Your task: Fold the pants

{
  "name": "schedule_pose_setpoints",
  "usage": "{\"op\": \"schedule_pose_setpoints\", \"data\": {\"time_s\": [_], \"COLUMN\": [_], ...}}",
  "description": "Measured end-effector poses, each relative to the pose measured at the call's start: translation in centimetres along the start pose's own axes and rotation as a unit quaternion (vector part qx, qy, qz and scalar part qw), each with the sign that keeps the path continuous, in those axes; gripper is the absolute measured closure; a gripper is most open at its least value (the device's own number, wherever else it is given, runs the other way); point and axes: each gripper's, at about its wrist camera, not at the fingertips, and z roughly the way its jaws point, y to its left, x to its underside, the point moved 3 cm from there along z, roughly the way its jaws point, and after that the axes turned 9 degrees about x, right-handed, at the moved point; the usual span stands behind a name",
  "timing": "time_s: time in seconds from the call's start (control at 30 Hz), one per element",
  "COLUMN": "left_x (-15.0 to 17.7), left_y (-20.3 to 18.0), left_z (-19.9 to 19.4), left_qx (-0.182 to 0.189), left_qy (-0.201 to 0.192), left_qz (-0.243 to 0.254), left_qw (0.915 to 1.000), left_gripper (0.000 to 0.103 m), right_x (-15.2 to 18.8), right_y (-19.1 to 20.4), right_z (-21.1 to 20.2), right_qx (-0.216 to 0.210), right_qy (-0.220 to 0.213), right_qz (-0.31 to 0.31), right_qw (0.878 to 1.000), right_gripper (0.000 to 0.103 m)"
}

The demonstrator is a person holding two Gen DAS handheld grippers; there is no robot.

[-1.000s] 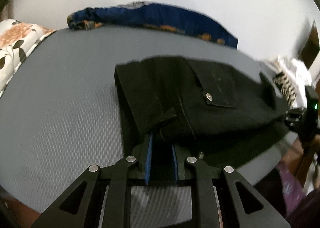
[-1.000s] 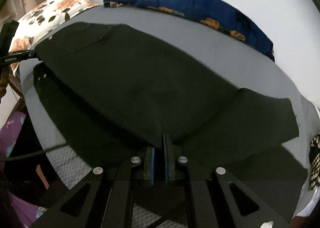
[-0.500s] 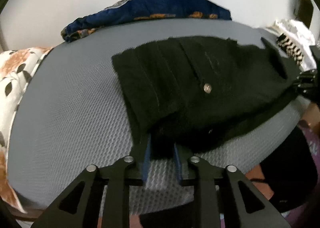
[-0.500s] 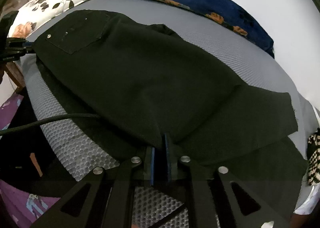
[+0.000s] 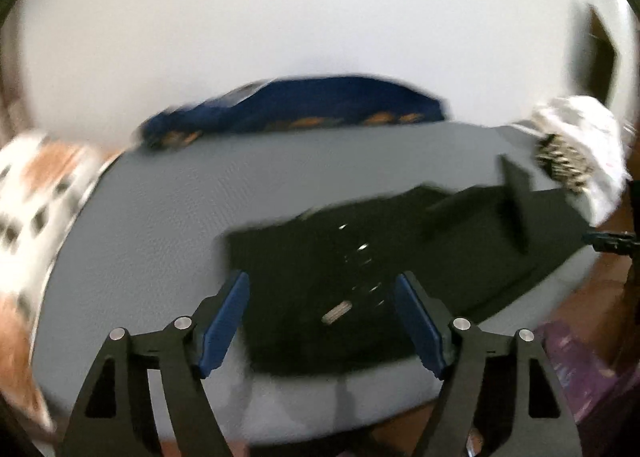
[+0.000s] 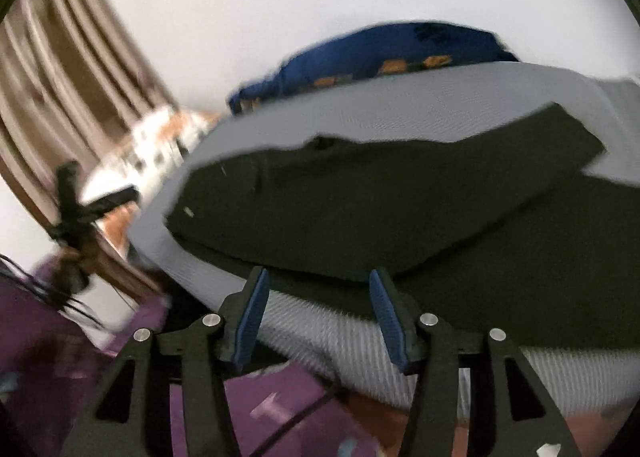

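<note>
Your left gripper [image 5: 322, 311] and right gripper [image 6: 316, 307], jaws apart and empty, face the black pants [image 5: 360, 269], which lie folded lengthwise along the near edge of the grey bed [image 5: 160, 217], waist nearest the left jaws.

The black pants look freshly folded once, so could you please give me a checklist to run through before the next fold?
1. Left gripper released: ok, jaws wide apart, nothing between them.
2. Right gripper released: ok, jaws apart, empty.
3. Black pants lying on the grey mattress: ok.
4. Top layer aligned with bottom layer: not ok, lower layer sticks out along the near edge.
5. Wrinkles: cannot tell, both views blurred.
6. Blue blanket clear of pants: ok.
</note>
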Motion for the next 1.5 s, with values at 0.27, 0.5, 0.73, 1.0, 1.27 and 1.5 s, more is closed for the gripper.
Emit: {"op": "schedule_pose_setpoints", "data": {"time_s": [0.27, 0.5, 0.73, 1.0, 1.27, 1.5], "left_x": [-4.3, -0.6, 0.9, 1.9, 1.6, 1.7], "left_y": [-15.6, -23.8, -23.1, -22.4, -22.4, -22.3], "left_z": [11.3, 18.1, 22.3, 22.7, 23.0, 22.9], "left_qx": [0.167, 0.159, 0.151, 0.171, 0.180, 0.182], "left_qy": [0.039, 0.087, 0.126, 0.125, 0.131, 0.127], "left_qz": [0.089, 0.157, 0.109, 0.086, 0.074, 0.075], "left_qw": [0.9811, 0.9709, 0.9743, 0.9736, 0.9721, 0.9722], "left_gripper": [0.021, 0.028, 0.061, 0.063, 0.063, 0.063], "right_x": [3.1, 0.4, -5.6, -9.4, -10.9, -10.5], "right_y": [-6.4, -13.0, -18.9, -26.2, -28.9, -28.6], "right_z": [-13.7, -9.0, 1.7, 7.3, 10.2, 8.7], "right_qx": [0.049, 0.010, 0.041, 0.113, 0.113, 0.109], "right_qy": [-0.110, -0.121, -0.100, -0.071, -0.034, -0.055], "right_qz": [0.132, 0.233, 0.242, 0.263, 0.288, 0.293], "right_qw": [0.984, 0.965, 0.964, 0.955, 0.950, 0.948], "right_gripper": [0.047, 0.047, 0.049, 0.049, 0.091, 0.095]}}
